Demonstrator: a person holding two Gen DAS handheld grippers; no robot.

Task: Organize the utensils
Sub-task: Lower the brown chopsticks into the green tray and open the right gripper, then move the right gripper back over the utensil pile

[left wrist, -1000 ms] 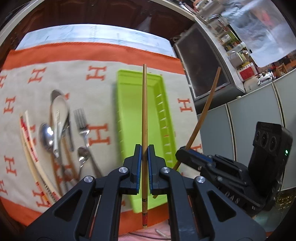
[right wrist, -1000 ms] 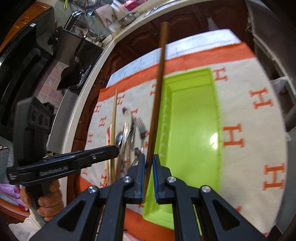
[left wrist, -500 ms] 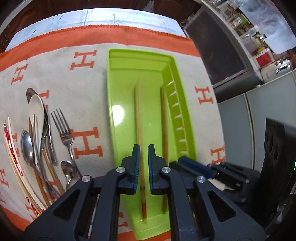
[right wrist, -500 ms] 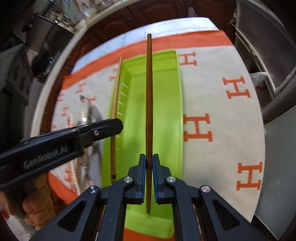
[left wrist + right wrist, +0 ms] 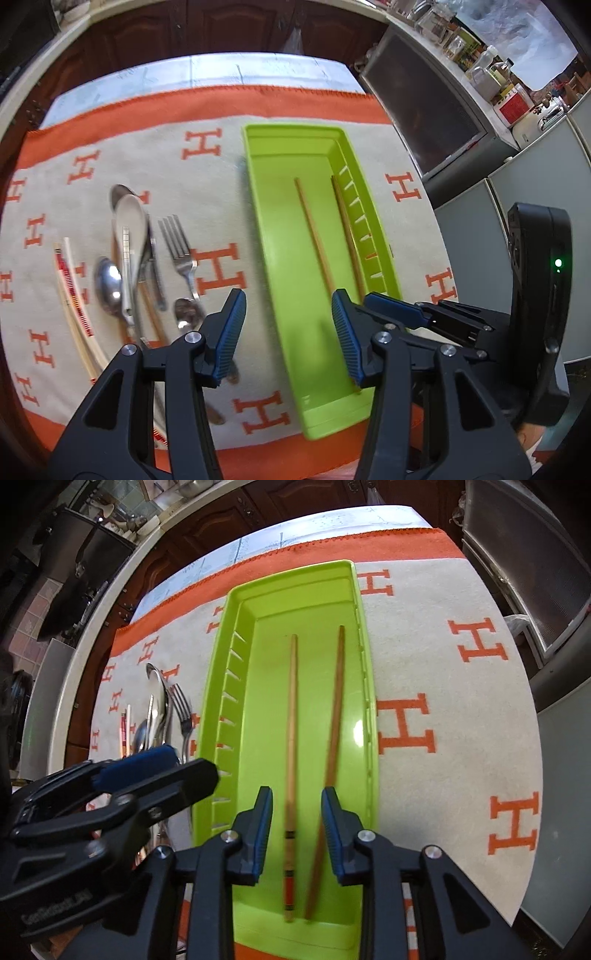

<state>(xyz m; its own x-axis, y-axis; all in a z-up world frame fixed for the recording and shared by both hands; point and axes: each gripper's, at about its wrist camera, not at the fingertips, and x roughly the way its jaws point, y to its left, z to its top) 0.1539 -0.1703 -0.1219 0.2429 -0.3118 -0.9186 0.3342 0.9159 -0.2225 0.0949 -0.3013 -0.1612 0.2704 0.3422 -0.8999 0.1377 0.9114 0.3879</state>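
both chopsticks [image 5: 291,738] down in the tray [image 5: 236,657], left gripper [image 5: 286,334] and right gripper [image 5: 296,829] just sprung open, empty. fork [image 5: 181,251] next: stiff, slick, pinch mid-handle.

Ahead of the right gripper [image 5: 296,825], 2 chopsticks [image 5: 291,738] lie lengthwise in the tray [image 5: 221,686], which sits on the cloth [image 5: 443,664]. Left of the left gripper [image 5: 288,330], a fork [image 5: 181,251] and spoons [image 5: 110,284] lie on the cloth.
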